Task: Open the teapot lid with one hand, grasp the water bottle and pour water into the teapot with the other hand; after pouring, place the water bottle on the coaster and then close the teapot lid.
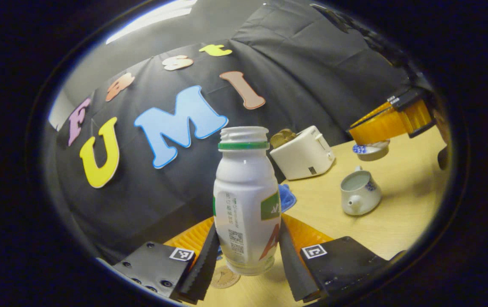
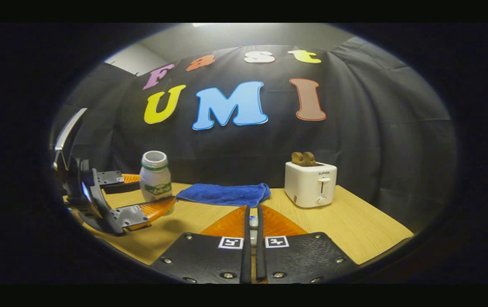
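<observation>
A white water bottle (image 1: 244, 192) with a green neck ring and no cap stands upright between my left gripper's fingers. The left gripper (image 1: 248, 224) is shut on its lower half. A round brown coaster (image 1: 225, 277) lies on the table by the bottle's base, partly hidden behind it. The white and blue teapot (image 1: 360, 192) sits lidless to the right. Above it, the right gripper (image 1: 357, 134) holds the teapot lid (image 1: 371, 149). In the right gripper view, the right gripper (image 2: 252, 209) is shut on the lid's knob (image 2: 253, 222), with the bottle (image 2: 155, 177) and left gripper (image 2: 141, 196) at far left.
A white toaster (image 2: 311, 183) with bread in its slots stands at the back of the wooden table (image 2: 355, 230). A blue cloth (image 2: 225, 194) lies beside it, behind the bottle. The table's right edge runs close past the toaster.
</observation>
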`<state>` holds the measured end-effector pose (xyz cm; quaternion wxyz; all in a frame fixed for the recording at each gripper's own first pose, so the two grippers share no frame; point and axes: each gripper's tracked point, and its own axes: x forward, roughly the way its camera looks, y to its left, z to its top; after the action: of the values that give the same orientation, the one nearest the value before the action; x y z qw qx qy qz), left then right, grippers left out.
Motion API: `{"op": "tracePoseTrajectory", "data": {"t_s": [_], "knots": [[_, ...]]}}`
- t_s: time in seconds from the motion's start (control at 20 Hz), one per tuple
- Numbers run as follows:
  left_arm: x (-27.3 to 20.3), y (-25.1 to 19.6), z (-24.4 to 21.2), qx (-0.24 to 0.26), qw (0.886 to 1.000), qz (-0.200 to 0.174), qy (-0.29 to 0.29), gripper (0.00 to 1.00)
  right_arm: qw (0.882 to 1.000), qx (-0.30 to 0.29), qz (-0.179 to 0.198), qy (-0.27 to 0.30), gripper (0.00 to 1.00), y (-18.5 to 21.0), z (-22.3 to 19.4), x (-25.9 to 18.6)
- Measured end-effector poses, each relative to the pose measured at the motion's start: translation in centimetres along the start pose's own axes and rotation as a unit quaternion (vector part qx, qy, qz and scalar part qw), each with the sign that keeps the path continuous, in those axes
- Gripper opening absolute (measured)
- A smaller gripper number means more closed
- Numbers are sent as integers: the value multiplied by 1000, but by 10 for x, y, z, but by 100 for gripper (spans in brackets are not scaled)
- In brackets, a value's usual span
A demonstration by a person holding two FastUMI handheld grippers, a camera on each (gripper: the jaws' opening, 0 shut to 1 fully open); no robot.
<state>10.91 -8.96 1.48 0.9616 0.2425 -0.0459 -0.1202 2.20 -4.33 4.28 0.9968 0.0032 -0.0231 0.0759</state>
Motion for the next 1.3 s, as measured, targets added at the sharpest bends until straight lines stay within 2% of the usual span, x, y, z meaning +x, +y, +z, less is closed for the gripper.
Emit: {"op": "tracePoseTrajectory", "data": {"t_s": [0.05,0.1,0.2,0.25,0.3,0.35,0.4,0.45,0.5,0.7,0.75,0.8,0.9,0.95,1.05,1.1,1.15,1.2,1.25,1.3], "knots": [[-3,16,-1,-23,1000,19,-3,76,1000,-2,1,4,5,-1,0,9],[-4,24,-1,-45,999,23,-4,76,1000,-3,1,8,0,-3,-2,15],[-9,38,1,-96,995,24,-12,77,1000,5,2,17,0,-3,-9,26],[-12,42,0,-122,992,19,-11,80,1000,9,4,24,5,-1,-15,29],[-14,44,-6,-142,990,17,-8,77,1000,7,4,30,0,0,-21,34],[-15,47,-11,-152,988,16,-4,80,999,4,4,34,5,0,-25,37],[-14,52,-15,-156,987,20,-1,77,999,3,4,37,0,0,-29,39],[-14,58,-19,-159,987,24,1,74,999,2,5,40,5,1,-32,41],[-15,62,-22,-163,986,27,3,77,999,-1,2,43,5,0,-35,42],[-14,80,-29,-195,980,40,6,77,998,-9,-1,55,4,-1,-46,49],[-15,86,-32,-202,978,47,10,77,998,-9,-1,56,0,0,-48,48],[-16,91,-35,-209,977,52,13,77,998,-14,-4,56,5,-2,-49,50],[-16,98,-40,-220,974,60,15,77,998,-19,-5,62,0,-1,-53,47],[-15,100,-42,-224,973,62,17,77,998,-21,-7,66,5,-1,-58,47],[-15,105,-47,-231,970,67,20,77,998,-20,-10,63,5,-2,-60,47],[-16,108,-50,-236,969,69,23,77,998,-17,-15,66,22,-4,-61,46],[-15,110,-54,-240,968,71,26,77,997,-18,-24,66,0,-7,-59,42],[-14,111,-58,-245,966,72,31,82,997,-21,-30,63,4,-9,-57,40],[-12,112,-62,-250,965,72,35,82,998,-21,-26,51,37,-7,-51,37],[-10,111,-65,-255,963,72,40,82,999,-17,-23,37,37,-4,-42,33]]}}
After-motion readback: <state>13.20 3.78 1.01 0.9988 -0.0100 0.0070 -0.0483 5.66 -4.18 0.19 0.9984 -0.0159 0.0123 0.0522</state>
